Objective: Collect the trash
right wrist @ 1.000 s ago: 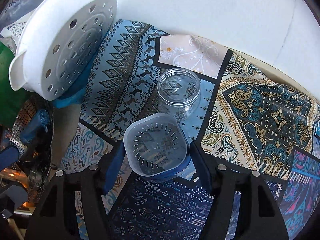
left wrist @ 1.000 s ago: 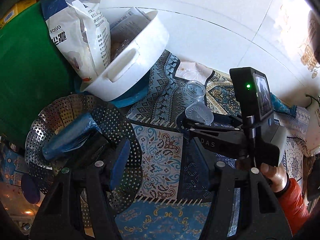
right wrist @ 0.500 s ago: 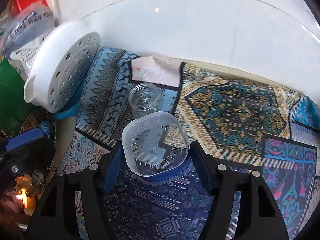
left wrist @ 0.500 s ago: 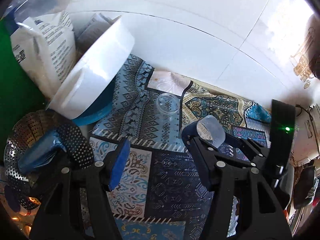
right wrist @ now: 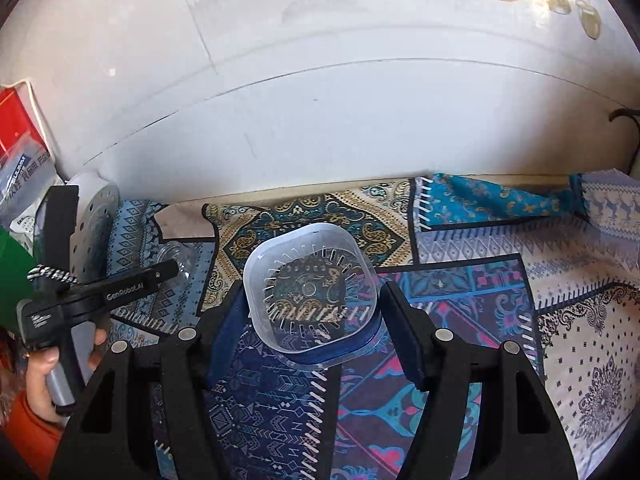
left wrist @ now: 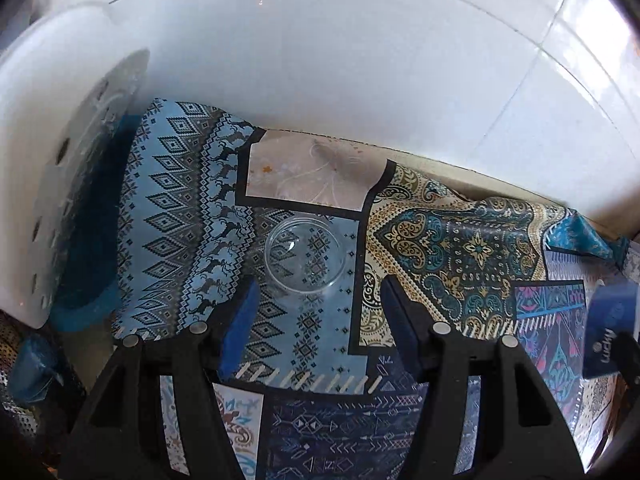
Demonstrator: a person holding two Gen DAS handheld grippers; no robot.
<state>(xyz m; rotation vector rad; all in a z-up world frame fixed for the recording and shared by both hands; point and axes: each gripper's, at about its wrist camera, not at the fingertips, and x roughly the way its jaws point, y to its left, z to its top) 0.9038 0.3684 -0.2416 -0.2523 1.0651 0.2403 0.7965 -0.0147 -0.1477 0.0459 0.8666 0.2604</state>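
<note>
A clear round jar (left wrist: 304,256) stands upright on the patterned tablecloth (left wrist: 440,240), just beyond the tips of my left gripper (left wrist: 320,300). That gripper is open, angled down, and apart from the jar. My right gripper (right wrist: 312,300) is shut on a square translucent plastic container with a slotted bottom (right wrist: 308,248), held above the cloth. In the right wrist view the left gripper (right wrist: 160,270) shows from the side at the left, with the jar (right wrist: 174,254) just behind its fingers.
A white perforated steamer tray (left wrist: 60,200) leans at the left, over a blue dish. A white tiled wall (left wrist: 360,80) closes the back. Food bags (right wrist: 24,172) and a green object (right wrist: 12,272) stand far left. A hand in an orange sleeve (right wrist: 44,364) holds the left gripper.
My left gripper swung right from the metal steamer basket to the clear jar. My right gripper rose and moved right with the square container, away from the jar.
</note>
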